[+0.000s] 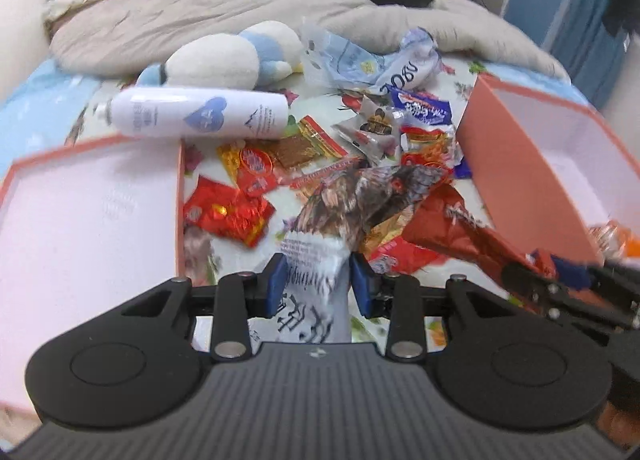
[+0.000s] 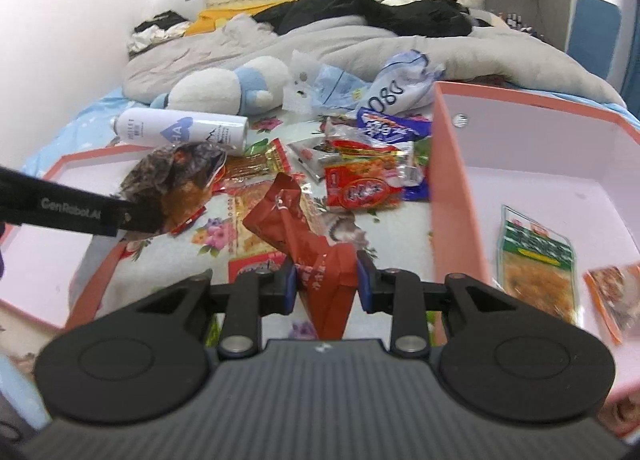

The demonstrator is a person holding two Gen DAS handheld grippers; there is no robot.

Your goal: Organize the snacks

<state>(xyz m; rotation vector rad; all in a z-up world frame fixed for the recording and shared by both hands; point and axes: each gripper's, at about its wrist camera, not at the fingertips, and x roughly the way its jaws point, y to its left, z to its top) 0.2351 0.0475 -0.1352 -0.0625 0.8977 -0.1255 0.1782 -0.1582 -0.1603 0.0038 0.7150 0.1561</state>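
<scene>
Left tongs (image 1: 318,286) clamped on rooster-print snack bag (image 1: 352,199); right tongs (image 2: 326,286) clamped on red-brown packet (image 2: 308,236), above snack-strewn bed (image 2: 180,256).

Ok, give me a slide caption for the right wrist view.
Right gripper holds a red-brown snack packet beside the pink box, which already holds two snacks.
</scene>
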